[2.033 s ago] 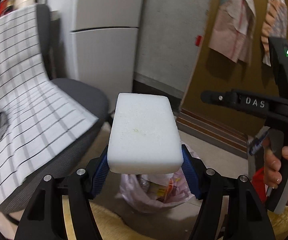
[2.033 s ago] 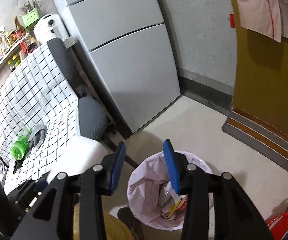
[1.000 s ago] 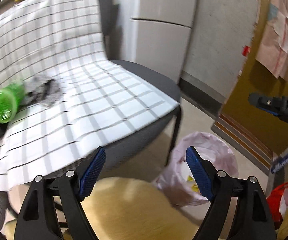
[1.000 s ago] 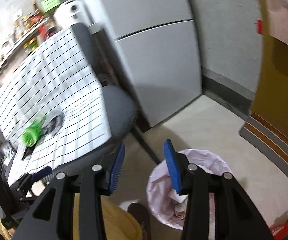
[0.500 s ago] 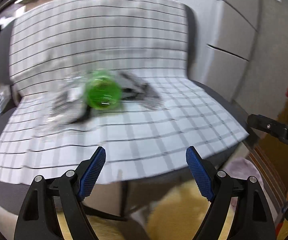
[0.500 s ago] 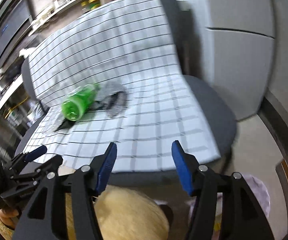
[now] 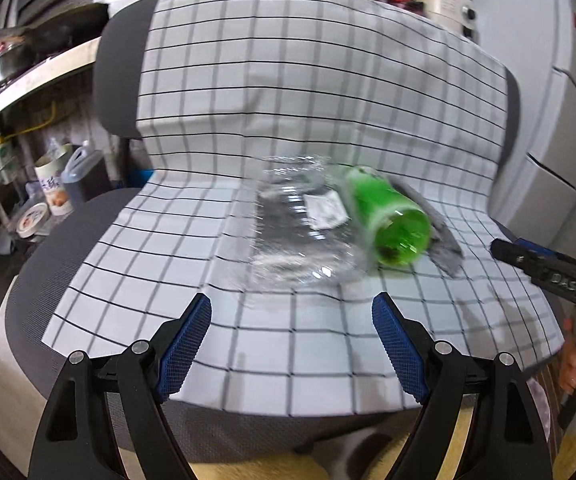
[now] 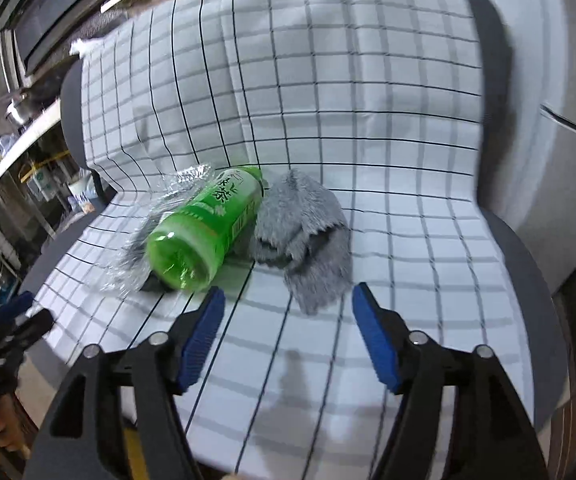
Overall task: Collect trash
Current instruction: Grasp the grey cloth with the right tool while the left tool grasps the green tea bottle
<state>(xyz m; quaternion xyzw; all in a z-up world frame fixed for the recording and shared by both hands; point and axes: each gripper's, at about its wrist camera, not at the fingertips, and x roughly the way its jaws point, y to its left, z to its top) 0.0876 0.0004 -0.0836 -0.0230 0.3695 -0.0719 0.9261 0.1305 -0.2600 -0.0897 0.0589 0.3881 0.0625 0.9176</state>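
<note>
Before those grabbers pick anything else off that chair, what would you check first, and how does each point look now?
1. Left hand-held gripper empty and open: ok.
2. Right hand-held gripper empty and open: ok.
3. Green plastic bottle lying on its side, within view of both cameras: ok.
4. Crumpled clear plastic wrapper free of the bottle: not ok, it lies against and partly under it.
5. Fluffy grey cloth is trash or not: cannot tell.
6. White black-gridded cloth over the chair will stay flat during a pinch: cannot tell.
</note>
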